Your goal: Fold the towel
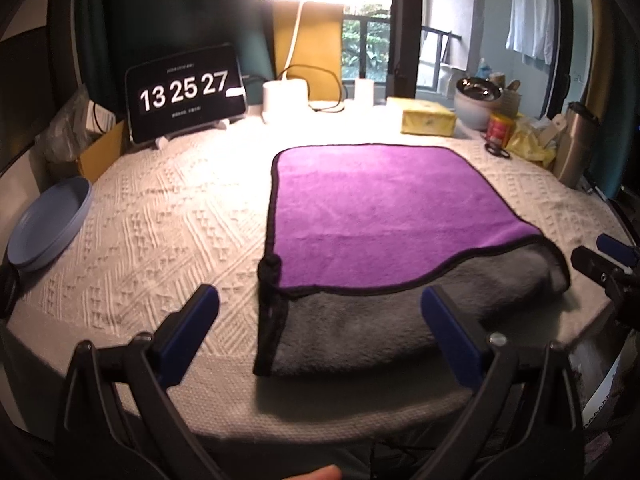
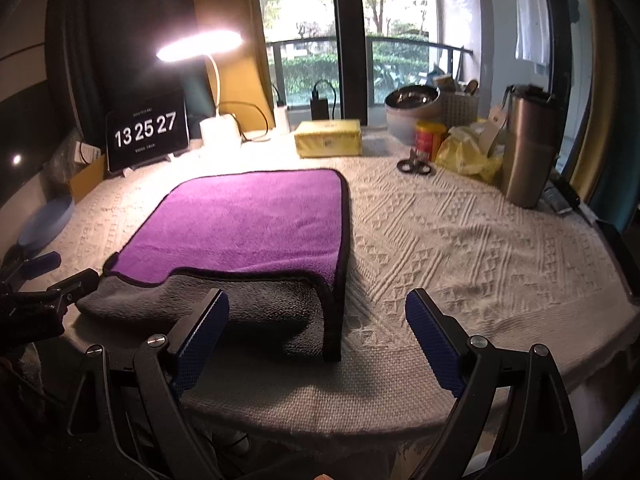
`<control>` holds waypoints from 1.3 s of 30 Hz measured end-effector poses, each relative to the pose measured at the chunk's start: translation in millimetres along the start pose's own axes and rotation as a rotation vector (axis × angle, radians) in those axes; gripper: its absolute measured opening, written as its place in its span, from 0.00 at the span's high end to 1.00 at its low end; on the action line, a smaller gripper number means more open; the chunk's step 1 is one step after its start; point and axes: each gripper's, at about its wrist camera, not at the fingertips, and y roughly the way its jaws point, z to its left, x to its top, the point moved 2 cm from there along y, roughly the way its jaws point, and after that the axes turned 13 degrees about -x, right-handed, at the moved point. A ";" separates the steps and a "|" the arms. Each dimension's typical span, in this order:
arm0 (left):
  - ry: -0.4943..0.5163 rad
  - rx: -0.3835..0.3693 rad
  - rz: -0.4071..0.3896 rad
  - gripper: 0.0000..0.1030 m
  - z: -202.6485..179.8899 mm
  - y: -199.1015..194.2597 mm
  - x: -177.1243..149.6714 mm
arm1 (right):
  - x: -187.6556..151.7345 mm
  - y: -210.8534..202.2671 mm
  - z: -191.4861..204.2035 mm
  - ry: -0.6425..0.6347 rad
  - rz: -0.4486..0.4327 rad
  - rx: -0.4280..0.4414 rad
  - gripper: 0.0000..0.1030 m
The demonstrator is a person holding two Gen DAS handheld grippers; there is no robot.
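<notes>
A towel point(image 1: 376, 216), purple on one face and grey on the other with black edging, lies folded on the white knitted tablecloth point(image 1: 168, 216). The purple layer covers most of it and a grey band shows along the near edge. It also shows in the right wrist view point(image 2: 248, 220). My left gripper point(image 1: 320, 316) is open and empty, just short of the towel's near left corner. My right gripper point(image 2: 316, 320) is open and empty, just short of the near right corner. Each gripper shows at the edge of the other's view.
At the back stand a clock tablet point(image 1: 186, 94), a lit desk lamp point(image 1: 286, 96) and a yellow box point(image 1: 428, 116). A blue plate point(image 1: 50, 226) sits at the left edge. Scissors point(image 2: 416, 167), a red tin point(image 2: 429, 140), a yellow bag and a steel tumbler point(image 2: 528, 144) crowd the right.
</notes>
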 end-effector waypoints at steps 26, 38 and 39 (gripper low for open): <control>0.083 -0.052 0.087 0.70 5.6 27.7 -23.4 | -13.9 33.0 18.9 -0.103 0.063 0.022 0.71; 0.041 -0.133 0.057 0.88 9.4 17.6 -14.5 | -3.1 21.9 27.8 -0.149 0.009 0.033 0.95; 0.039 -0.135 0.052 0.88 9.9 16.4 -12.6 | -1.1 20.2 27.8 -0.148 0.001 0.033 0.95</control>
